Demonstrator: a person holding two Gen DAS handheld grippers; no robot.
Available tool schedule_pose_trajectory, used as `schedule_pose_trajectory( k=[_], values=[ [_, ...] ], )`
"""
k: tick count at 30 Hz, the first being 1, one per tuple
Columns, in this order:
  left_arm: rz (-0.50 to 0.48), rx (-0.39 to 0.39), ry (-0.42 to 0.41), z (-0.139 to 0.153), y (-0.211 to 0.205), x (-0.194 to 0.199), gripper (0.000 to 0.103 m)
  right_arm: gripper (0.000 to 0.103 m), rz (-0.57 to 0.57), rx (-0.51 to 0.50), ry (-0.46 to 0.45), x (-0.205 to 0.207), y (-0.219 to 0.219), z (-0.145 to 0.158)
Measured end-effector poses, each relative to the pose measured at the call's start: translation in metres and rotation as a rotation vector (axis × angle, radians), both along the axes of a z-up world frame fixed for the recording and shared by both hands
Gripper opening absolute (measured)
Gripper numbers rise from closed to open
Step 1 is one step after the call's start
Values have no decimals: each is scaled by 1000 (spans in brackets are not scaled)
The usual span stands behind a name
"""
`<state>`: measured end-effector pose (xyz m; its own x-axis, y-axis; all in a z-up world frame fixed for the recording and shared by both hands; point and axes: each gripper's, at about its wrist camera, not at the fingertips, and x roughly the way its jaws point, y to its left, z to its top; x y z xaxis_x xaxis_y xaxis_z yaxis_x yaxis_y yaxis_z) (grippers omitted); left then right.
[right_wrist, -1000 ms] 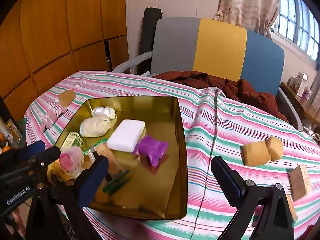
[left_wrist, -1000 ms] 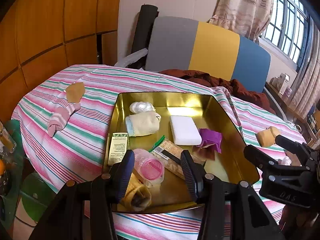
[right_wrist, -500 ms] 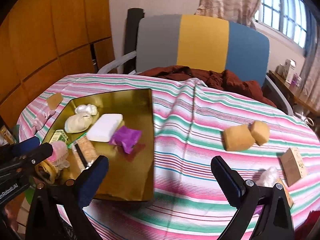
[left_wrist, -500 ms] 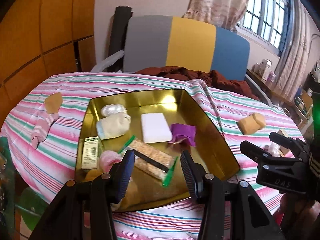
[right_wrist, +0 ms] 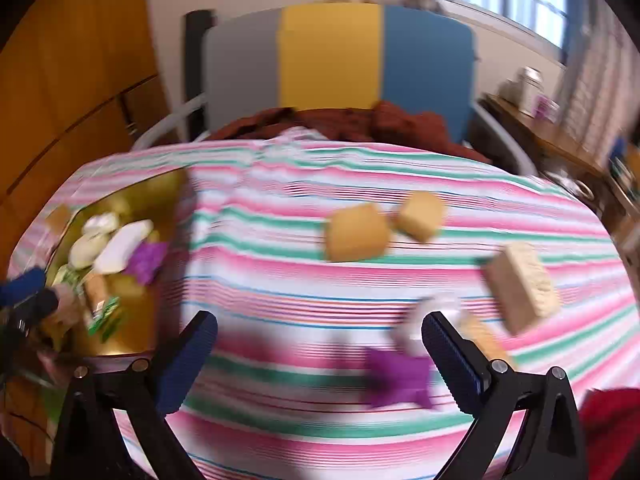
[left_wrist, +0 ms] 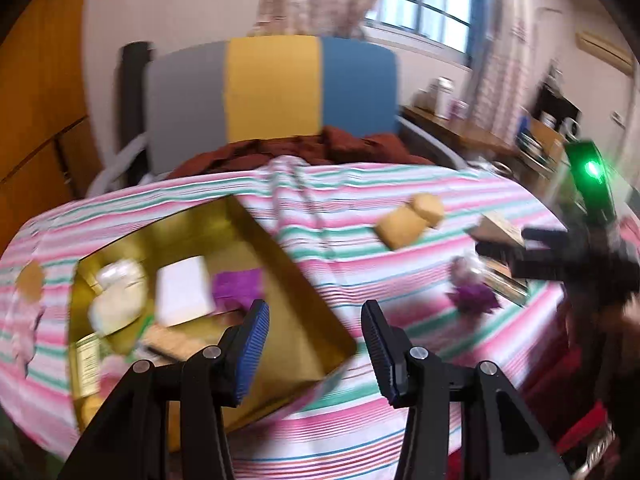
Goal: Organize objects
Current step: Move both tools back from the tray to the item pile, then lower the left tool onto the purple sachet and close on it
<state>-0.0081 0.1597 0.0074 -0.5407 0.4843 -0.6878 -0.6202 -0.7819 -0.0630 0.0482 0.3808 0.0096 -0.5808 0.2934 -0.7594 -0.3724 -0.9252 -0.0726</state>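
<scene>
A gold tray [left_wrist: 296,292] on the striped tablecloth holds a white block [left_wrist: 182,290], a purple wrapper [left_wrist: 236,286], a cream roll [left_wrist: 116,306] and other small items; it also shows at the left of the right wrist view [right_wrist: 132,340]. My left gripper [left_wrist: 316,348] is open and empty over the tray's right corner. My right gripper [right_wrist: 320,364] is open and empty above the cloth, near a purple wrapper [right_wrist: 396,376]. Two tan sponges [right_wrist: 356,234] [right_wrist: 422,216], a beige block [right_wrist: 520,286] and a white wad [right_wrist: 424,316] lie beyond. Both views are blurred.
A grey, yellow and blue chair [left_wrist: 272,88] with a brown cloth [left_wrist: 320,148] stands behind the table. A tan piece [left_wrist: 30,282] and a pink sock [left_wrist: 24,332] lie left of the tray. A cluttered sideboard [left_wrist: 460,128] stands at the right.
Both grippers have swung to the right: the tray has slid left in both views and the sponges, beige block and purple wrapper have come closer. Both stay open and empty.
</scene>
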Motion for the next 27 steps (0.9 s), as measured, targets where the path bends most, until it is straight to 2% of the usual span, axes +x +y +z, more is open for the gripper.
schedule_pose_trajectory(
  k=[4, 8, 9, 11, 14, 20, 23, 27],
  values=[
    [-133, -17, -24, -7, 41, 15, 48, 103, -145, 19, 14, 26, 59, 13],
    [-254, -60, -52, -22, 79, 29, 48, 103, -264, -40, 44, 45, 108, 10],
    [-291, -76, -62, -28, 90, 32, 48, 103, -290, -59, 52, 50, 118, 9],
    [-344, -94, -77, -35, 104, 35, 48, 103, -327, -174, 100, 61, 136, 5],
    [-422, -112, -83, -44, 127, 39, 48, 103, -351, -236, 195, 73, 149, 10],
    [-556, -126, -121, -60, 171, 37, 48, 103, -315, -246, 205, 70, 145, 10],
    [-622, -160, -90, -65, 190, 36, 49, 103, -298, -240, 193, 64, 142, 9],
    [-678, -198, -112, -76, 213, 28, 50, 103, -303, -265, 219, 69, 146, 9]
  ],
)
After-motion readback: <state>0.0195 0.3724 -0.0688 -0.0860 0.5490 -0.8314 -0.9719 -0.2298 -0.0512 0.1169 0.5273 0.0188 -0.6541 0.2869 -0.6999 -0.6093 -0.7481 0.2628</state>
